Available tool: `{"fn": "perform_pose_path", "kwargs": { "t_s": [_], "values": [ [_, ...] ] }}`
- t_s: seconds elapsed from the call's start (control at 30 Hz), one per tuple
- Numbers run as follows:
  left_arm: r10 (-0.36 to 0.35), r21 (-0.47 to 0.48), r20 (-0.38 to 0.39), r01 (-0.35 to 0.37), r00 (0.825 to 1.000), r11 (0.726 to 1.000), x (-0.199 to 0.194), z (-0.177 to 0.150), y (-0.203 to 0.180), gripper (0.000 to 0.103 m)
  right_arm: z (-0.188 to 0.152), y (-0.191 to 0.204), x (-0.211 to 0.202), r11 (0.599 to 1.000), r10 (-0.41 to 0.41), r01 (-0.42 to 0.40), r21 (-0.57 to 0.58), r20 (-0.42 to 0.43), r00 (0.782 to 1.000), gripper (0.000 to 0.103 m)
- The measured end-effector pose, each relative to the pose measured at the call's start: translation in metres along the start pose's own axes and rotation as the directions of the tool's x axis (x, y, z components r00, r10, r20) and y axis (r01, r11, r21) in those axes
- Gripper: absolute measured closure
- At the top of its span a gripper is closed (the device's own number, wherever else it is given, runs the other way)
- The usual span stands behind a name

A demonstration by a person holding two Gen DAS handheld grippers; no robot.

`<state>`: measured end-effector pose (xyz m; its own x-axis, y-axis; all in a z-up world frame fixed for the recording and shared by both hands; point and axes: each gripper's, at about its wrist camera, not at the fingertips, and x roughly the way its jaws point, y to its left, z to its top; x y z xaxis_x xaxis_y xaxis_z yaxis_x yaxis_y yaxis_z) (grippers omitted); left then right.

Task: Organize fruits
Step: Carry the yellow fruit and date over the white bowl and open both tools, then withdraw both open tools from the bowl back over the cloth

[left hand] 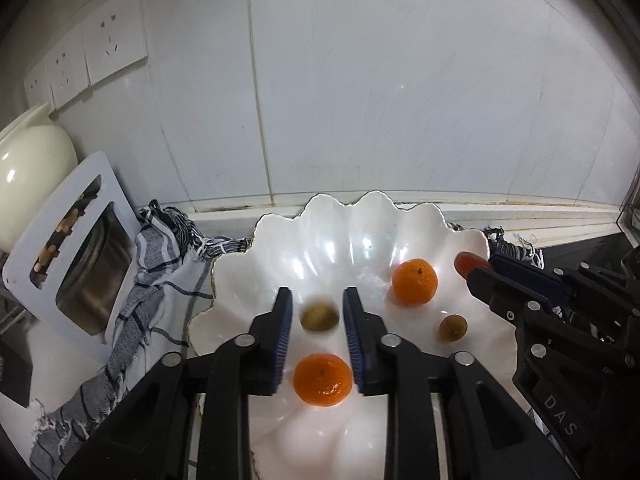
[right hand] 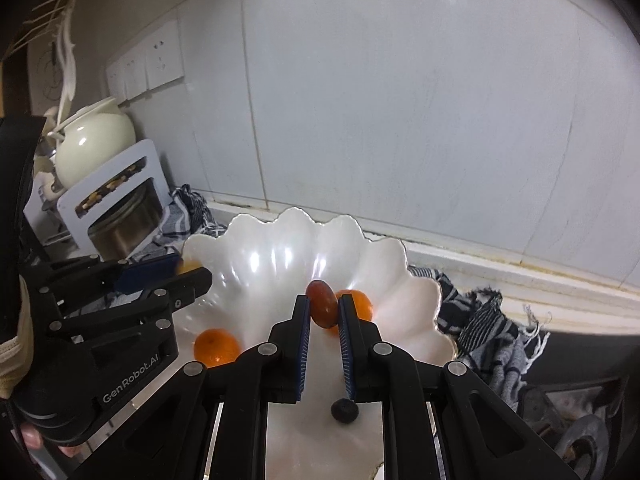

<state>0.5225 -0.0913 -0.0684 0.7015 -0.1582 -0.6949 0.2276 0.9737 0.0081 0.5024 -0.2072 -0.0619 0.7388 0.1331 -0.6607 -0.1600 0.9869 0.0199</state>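
Note:
A white shell-shaped bowl (left hand: 328,236) holds two oranges (left hand: 322,378) (left hand: 414,281) and two small brown fruits (left hand: 319,317) (left hand: 453,328). My left gripper (left hand: 317,332) is open over the bowl, with the left brown fruit and the near orange between its fingers. My right gripper (right hand: 323,328) is shut on a small red fruit (right hand: 321,303) above the bowl (right hand: 280,248); it also shows in the left wrist view (left hand: 480,270). In the right wrist view two oranges (right hand: 216,347) (right hand: 357,302) and a dark round fruit (right hand: 344,410) lie in the bowl.
A striped grey cloth (left hand: 160,272) lies under the bowl. A white rack with a metal pot (left hand: 76,256) and a cream jar (left hand: 28,176) stand at the left. Tiled wall with sockets (left hand: 112,40) behind. A gas stove (right hand: 576,420) is at the right.

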Motion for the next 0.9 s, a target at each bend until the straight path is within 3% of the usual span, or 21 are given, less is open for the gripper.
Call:
{"fn": "perform_pose_path", "kwargs": {
  "t_s": [0.03,0.13,0.5,0.9],
  "values": [
    [-0.001,-0.004,0.001,0.001,1.0,1.0,0.0,0.0,0.001,0.065,0.0,-0.001,0.001,1.0,0.004,-0.004,0.005,-0.008,1.0,0.084],
    [0.002,-0.011,0.004,-0.002,1.0,1.0,-0.004,0.001,0.002,0.057,-0.002,-0.004,0.001,1.0,0.002,-0.002,0.025,-0.015,1.0,0.062],
    [0.059,-0.056,0.045,-0.057,0.997,0.997,-0.049,-0.009,0.017,0.041,-0.01,-0.006,-0.031,0.999,-0.034,0.032,0.041,0.04,0.999,0.059],
    [0.157,-0.047,0.112,-0.153,0.981,0.987,-0.114,-0.033,0.026,0.039,-0.021,0.021,-0.084,1.0,0.001,-0.003,0.013,0.137,0.991,0.055]
  ]
}}
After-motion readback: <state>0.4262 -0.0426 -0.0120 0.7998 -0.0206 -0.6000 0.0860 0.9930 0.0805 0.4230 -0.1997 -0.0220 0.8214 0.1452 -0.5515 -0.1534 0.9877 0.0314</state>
